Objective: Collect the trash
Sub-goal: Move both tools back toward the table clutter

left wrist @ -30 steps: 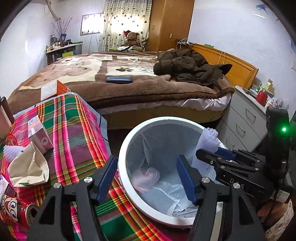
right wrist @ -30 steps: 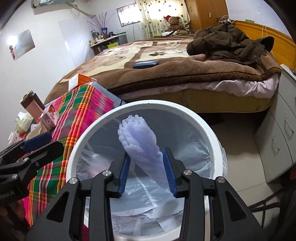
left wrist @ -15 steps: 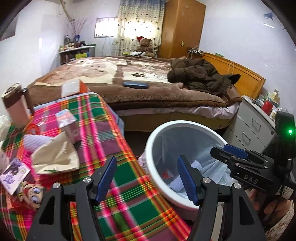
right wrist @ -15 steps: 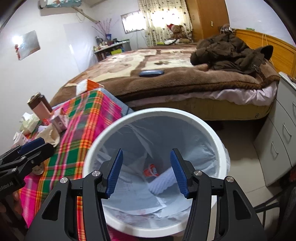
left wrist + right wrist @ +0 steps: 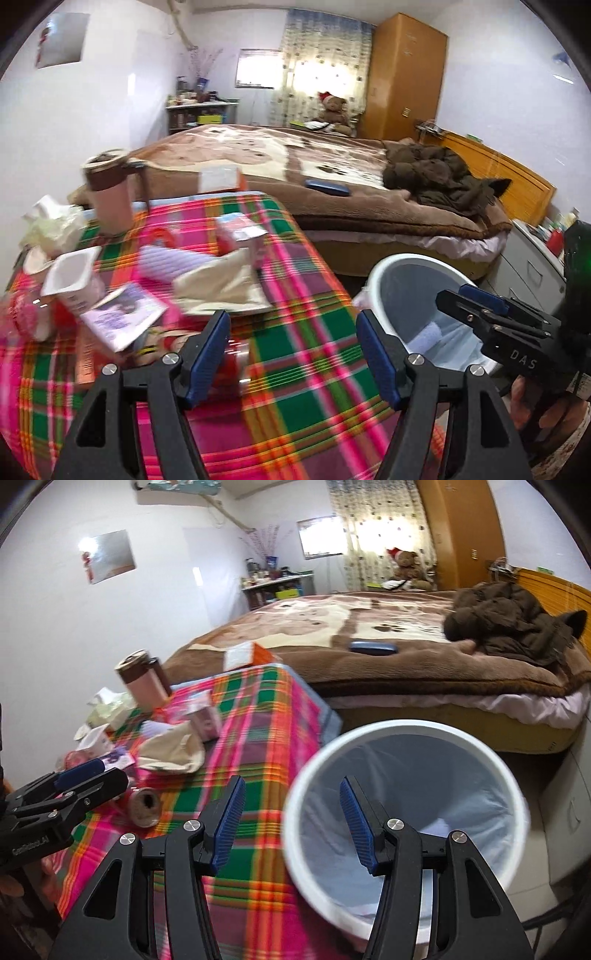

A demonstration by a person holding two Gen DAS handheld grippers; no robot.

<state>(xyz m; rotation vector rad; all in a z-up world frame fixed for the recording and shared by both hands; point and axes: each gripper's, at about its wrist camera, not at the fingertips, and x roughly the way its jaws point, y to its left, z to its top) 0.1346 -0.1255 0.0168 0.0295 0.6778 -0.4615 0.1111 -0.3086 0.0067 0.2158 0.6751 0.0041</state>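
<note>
Plaid cloth (image 5: 306, 325) covers the table nearest the cameras. Both the left gripper (image 5: 291, 350), whose jaws have just been opening, and the right gripper (image 5: 290, 823) gape with nothing between them. A can (image 5: 142, 805) lies beside a beige bag (image 5: 225, 288) and a white cup (image 5: 70, 277). The lined bin (image 5: 402, 731) by the table holds a lilac wrapper (image 5: 428, 334). Beyond is a bed (image 5: 369, 627).
</note>
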